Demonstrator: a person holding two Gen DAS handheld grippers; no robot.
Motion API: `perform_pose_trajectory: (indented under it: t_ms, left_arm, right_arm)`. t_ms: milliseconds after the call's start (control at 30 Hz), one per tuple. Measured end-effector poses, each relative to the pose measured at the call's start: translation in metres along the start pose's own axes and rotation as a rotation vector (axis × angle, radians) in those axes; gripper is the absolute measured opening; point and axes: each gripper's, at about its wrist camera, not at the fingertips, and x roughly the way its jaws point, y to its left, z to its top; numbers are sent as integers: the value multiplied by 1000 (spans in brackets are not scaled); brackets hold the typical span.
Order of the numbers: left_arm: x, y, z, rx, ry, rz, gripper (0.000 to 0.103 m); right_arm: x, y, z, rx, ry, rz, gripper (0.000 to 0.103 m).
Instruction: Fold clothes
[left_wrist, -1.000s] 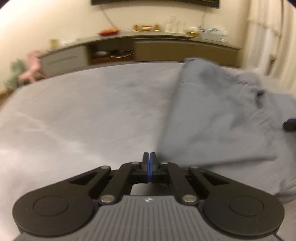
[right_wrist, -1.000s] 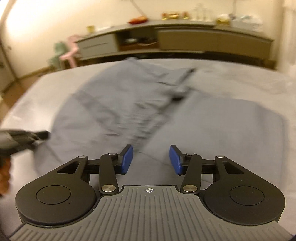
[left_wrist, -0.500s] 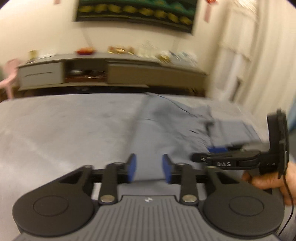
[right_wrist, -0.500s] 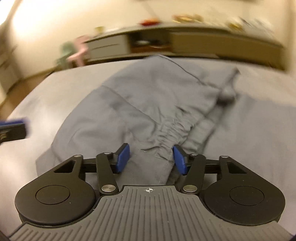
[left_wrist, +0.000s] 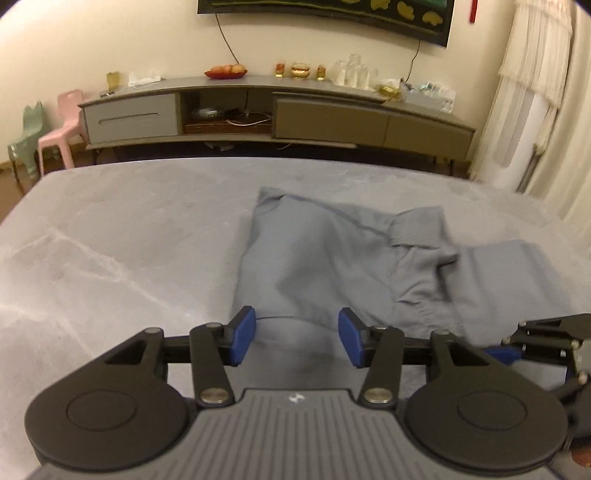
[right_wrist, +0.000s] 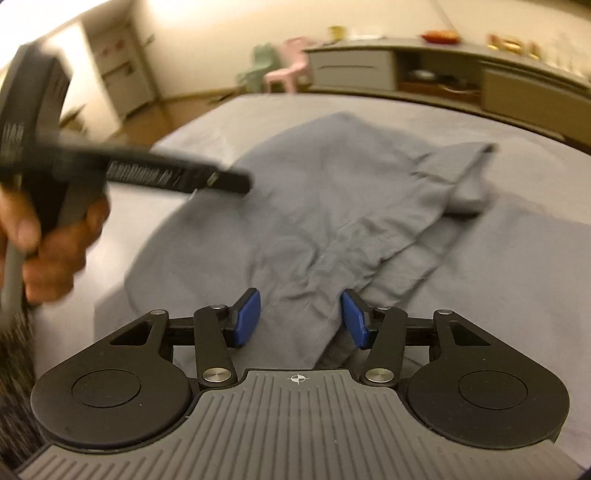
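A grey garment (left_wrist: 332, 258) lies partly folded on a grey-covered surface (left_wrist: 110, 240), with an elastic waistband at its near right edge. My left gripper (left_wrist: 295, 341) is open and empty, hovering at the garment's near edge. My right gripper (right_wrist: 301, 319) is open and empty, its jaws on either side of the gathered waistband fold (right_wrist: 306, 295). The right gripper also shows at the right edge of the left wrist view (left_wrist: 535, 339). The left gripper, held in a hand, shows at the left of the right wrist view (right_wrist: 147, 173).
A long low sideboard (left_wrist: 277, 110) with bowls and glasses stands against the far wall. Small pink (left_wrist: 61, 125) and green (left_wrist: 26, 136) chairs stand at the far left. Curtains (left_wrist: 535, 92) hang at the right. Bare grey surface extends to the left of the garment.
My left gripper went from shut to wide open and drew back from the garment. The garment now lies folded over. My right gripper stayed open and moved over the waistband.
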Motion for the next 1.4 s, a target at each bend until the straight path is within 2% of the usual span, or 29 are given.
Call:
perform_pose_trajectory:
  t_ms: [67,133,200,333,367,400,500,633,667,767,833,867,967,1067,1133,1200,1267,1333,1400]
  left_arm:
    - [-5,-13,-2,28,3,-49,49]
    - [-5,-32,-7,87,14,-84,50]
    - [1,-50,-14,133,13,-54,49]
    - [25,-56,-27,162,53,30,46]
    - [32,-53,-30,163,73,59,35]
    - [37,-49,-32,158,88,72,32]
    - [40,-40,-34,144,97,66,29]
    - [36,-41,-31,126,106,72,29]
    - [35,-41,-28,118,112,70,28]
    - [19,-49,-25,113,98,-2,30]
    - [1,-56,-27,113,60,-75,34]
    - [-5,-59,-28,107,51,-119,39]
    - [-7,-74,-35,104,68,-226,42]
    - [10,-85,-47,143,109,-186,39]
    - [15,-89,-50,162,118,-159,38]
    - [7,-90,-46,155,103,-179,40]
    - [5,-90,-48,174,89,-194,46]
    - [16,-90,-53,196,120,-157,42]
    - [18,-91,-55,202,113,-149,43]
  right_arm:
    - [-25,-14,1,81,-49,-47,55]
    - [-38,-23,1,91,-68,-152,55]
    - [-37,-22,-4,39,-48,-245,55]
    - [-16,-9,-8,-20,-7,-249,51]
    - [-6,-4,-7,-46,24,-280,49]
    - [4,0,-8,-83,74,-337,38]
    - [8,2,-11,-170,127,-453,39]
    - [-12,-27,-17,-121,134,-521,41]
    - [-17,-35,-19,-98,131,-518,41]
    - [-30,-49,-15,36,84,-410,42]
    - [-35,-51,-12,92,49,-364,42]
    - [-37,-51,-12,112,31,-346,43]
    - [-27,-50,-16,156,41,-298,45]
    - [-16,-47,-21,163,51,-263,58]
    - [-20,-45,-17,183,48,-236,58]
    - [-28,-45,-15,222,4,-197,56]
    - [-36,-38,-15,208,-23,-215,56]
    - [-46,-37,-16,218,-52,-230,61]
    - [-59,-44,-18,246,-79,-260,66]
